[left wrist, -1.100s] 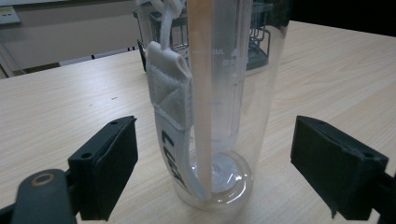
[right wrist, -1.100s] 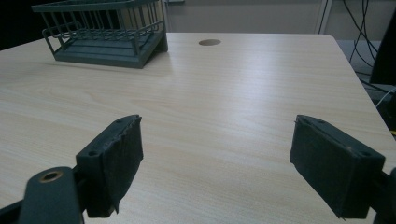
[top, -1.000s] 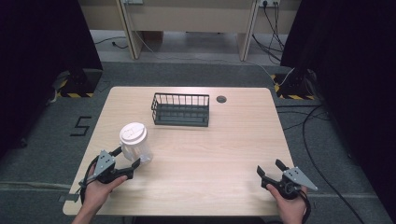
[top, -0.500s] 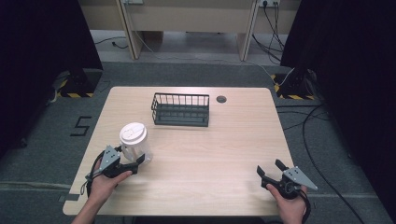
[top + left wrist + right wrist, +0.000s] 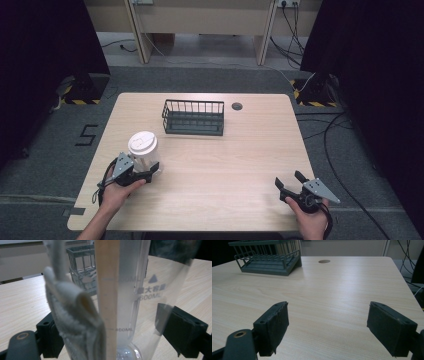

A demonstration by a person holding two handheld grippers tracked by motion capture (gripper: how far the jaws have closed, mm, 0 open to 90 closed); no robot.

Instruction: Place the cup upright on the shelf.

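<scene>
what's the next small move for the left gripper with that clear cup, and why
Probably close the left gripper on the cup. In the left gripper view its fingers stand on either side of the clear cup's base, with a gap showing on the right side, so no firm hold is evident. The wire basket stands further back and the right gripper rests open and apart.
</scene>
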